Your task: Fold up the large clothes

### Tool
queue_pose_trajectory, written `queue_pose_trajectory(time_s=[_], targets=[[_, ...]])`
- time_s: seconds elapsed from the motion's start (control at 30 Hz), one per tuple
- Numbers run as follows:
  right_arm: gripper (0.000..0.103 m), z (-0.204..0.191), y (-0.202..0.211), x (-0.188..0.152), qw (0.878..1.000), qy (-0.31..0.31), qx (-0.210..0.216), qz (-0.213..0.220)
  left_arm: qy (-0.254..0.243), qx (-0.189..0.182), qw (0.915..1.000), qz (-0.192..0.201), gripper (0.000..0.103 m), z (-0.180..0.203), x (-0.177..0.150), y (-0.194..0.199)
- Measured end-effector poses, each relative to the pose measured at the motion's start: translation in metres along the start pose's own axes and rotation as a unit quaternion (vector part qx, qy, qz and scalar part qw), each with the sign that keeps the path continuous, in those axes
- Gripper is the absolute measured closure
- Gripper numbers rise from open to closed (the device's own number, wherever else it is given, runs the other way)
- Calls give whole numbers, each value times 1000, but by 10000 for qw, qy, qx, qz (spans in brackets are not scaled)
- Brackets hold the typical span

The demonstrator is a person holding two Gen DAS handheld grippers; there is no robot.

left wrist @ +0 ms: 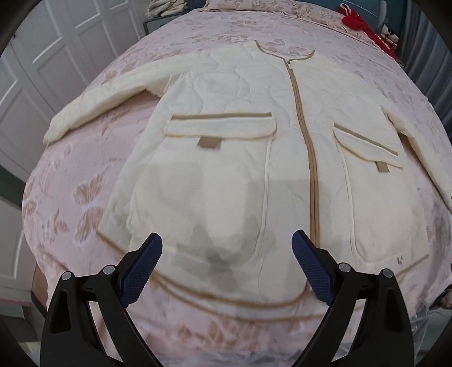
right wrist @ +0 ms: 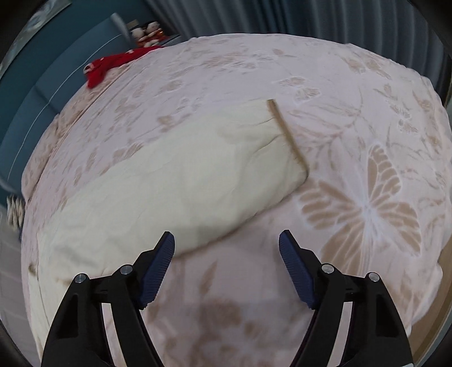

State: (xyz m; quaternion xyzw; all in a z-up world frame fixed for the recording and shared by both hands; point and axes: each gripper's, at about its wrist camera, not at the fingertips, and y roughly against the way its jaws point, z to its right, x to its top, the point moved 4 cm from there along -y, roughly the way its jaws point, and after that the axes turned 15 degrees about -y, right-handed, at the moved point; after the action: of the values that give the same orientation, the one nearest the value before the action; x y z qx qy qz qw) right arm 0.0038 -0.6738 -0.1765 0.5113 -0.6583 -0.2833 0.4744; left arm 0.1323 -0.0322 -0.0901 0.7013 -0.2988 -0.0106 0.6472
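Covering the whole bed (left wrist: 93,158) is a pale pink bedspread woven with tan butterflies and leafy sprays, one large butterfly sitting just beside the jacket's hem in the left wrist view and another filling the right side of the right wrist view. A cream quilted jacket (left wrist: 234,158) lies flat and face up on that spread, zipped along a tan centre line, collar toward the far end of the bed, both sleeves angled outward and two flap pockets with tan tabs on its front. Its tan-trimmed hem runs near the foot edge.

The left gripper (left wrist: 226,264) hangs above the lower front of the jacket with its blue-padded fingers spread wide, holding nothing. The right gripper (right wrist: 226,264) is likewise splayed and empty, hovering over bare bedspread just beside the jacket's sleeve (right wrist: 175,180), whose tan-edged cuff points away from the camera.

White panelled wardrobe doors (left wrist: 53,65) stand along the left side of the room. At the head of the bed, a red garment (left wrist: 358,24) lies on the spread near its corner, and small figurines (right wrist: 147,31) sit on a stand beyond it. A teal wall (right wrist: 42,93) and grey pleated curtains (right wrist: 325,19) close off the far side. The right wrist view is slightly blurred.
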Motion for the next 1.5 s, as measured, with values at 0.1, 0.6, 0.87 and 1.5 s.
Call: queue_pose_trajectory(time_s=[0.1,0.6,0.87,1.5], targets=[[39,0,-11,8,10000,-9,-15,-12,-50,136,9999,36,12,4,16,-6],[97,-158,92,-24,9746,1435,1610,601,-176,517,9985,31,12,2,49,-34],[98,-316,133,-176,9030,3352,2686,-106,62,613,9981,22,12,-24,46,-40],[63,-352,95,-381,8341,4935,2293,-903,734,-271,9960,434,12,-73,80,-53]])
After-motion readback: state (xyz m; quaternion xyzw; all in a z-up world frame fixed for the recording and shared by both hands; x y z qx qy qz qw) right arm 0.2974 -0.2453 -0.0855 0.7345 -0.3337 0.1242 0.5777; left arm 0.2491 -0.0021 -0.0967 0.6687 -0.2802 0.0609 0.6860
